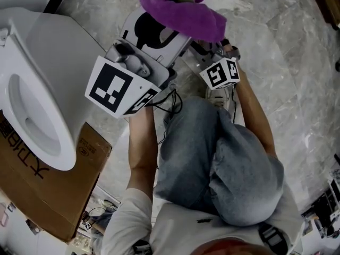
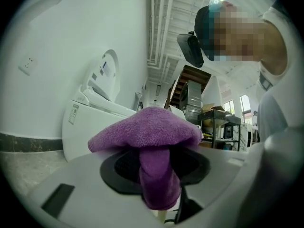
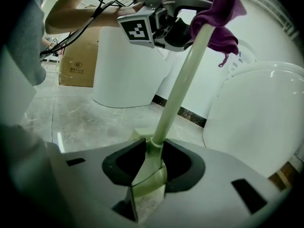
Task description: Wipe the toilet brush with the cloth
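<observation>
Currently, the right tongs (image 3: 153, 167) are clamped on the low end of the pale green toilet brush (image 3: 178, 94), whose handle slants up to the left tongs (image 2: 156, 170). Those stand apart around the handle's top, not pressing the purple cloth (image 2: 147, 127) draped over it like a cap. Unpinched, the cloth could slide off onto the marble floor (image 1: 287, 62) if the handle tips. Closing off-centre might pinch cloth alone and miss the handle.
</observation>
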Tool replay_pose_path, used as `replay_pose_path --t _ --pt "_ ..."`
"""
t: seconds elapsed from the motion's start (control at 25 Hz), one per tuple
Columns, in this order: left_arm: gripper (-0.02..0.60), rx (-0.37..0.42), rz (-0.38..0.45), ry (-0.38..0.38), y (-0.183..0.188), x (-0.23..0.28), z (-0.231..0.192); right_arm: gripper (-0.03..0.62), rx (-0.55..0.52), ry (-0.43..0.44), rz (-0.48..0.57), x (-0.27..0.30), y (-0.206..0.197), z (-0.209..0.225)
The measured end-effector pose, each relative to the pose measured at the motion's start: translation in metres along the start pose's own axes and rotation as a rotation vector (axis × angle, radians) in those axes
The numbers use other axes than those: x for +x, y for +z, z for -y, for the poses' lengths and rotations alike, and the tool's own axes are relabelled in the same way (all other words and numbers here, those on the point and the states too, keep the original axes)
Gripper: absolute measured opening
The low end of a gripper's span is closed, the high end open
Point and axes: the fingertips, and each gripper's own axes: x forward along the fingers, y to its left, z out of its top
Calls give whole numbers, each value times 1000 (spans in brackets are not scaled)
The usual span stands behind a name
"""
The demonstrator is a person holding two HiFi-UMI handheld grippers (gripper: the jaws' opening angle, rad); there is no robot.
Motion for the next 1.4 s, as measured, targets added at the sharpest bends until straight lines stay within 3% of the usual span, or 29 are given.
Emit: replay_pose_path --t 0.16,0.36,0.8,1.4 --pt "186 -21 14 22 8 2 -5 109 -1 5 -4 0 0 0" --pt "178 29 31 44 1 1 0 109 4 12 -9 -1 1 -1" --pt "130 57 -58 28 -68 -9 9 109 -5 7 4 1 0 0" --pt "112 73 -181 18 -156 -19 5 109 -4 13 3 -1 1 0"
